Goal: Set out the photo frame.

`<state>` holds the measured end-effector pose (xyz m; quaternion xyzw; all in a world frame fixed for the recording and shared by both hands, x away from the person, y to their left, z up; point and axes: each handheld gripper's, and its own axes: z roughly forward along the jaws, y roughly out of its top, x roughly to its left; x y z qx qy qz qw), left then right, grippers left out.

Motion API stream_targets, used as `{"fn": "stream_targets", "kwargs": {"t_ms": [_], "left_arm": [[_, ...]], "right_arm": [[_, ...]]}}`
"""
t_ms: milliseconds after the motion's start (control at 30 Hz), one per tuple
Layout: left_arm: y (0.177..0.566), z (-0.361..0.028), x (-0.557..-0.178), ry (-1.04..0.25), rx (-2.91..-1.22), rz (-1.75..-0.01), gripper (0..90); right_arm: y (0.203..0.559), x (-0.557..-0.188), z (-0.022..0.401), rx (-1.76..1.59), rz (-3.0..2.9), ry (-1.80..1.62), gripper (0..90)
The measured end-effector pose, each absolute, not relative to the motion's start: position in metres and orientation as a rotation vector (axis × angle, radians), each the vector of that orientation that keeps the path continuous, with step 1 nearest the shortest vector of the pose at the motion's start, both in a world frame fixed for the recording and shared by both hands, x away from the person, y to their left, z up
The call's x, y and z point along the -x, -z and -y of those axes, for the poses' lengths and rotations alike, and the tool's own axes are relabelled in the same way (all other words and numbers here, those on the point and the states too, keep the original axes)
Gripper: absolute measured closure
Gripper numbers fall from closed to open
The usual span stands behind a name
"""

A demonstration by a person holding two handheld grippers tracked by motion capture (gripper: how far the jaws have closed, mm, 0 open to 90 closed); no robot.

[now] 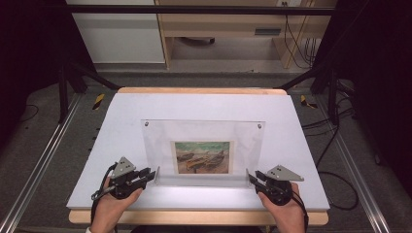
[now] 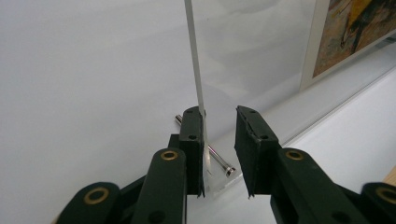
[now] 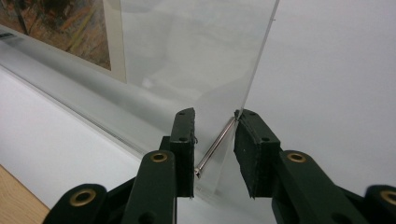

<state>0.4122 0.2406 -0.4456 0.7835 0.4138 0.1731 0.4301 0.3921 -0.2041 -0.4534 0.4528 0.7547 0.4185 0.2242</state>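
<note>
- Acrylic frame [image 1: 204, 145]: clear, colourless panels; silver metal pins [image 3: 215, 148] at the corners.
- Print [image 1: 202, 157] inside the frame: painted scene in ochre, orange and brown below a green-blue band, with a cream border.
- Worktop [image 1: 121, 126] under the frame: matte white sheet over a pale wood edge.
- Left tool [image 1: 151, 175] and right tool [image 1: 252, 178], either side of the frame: black jaws, brass-coloured rivets, grey three-cornered plates.

An acrylic frame [image 1: 204, 145] stands on the table [image 1: 121, 116], a picture [image 1: 202, 157] inside its lower middle.
</note>
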Motion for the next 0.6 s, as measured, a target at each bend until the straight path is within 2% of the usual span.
{"fn": "stream_targets", "kwargs": {"t_ms": [600], "left_arm": [[0.4457,-0.2406,-0.4096,-0.433,-1.967,-1.027,71.9]], "right_arm": [[0.4539,-0.3920,0.2047,-1.245,-2.086,-1.151,68.7]]}}
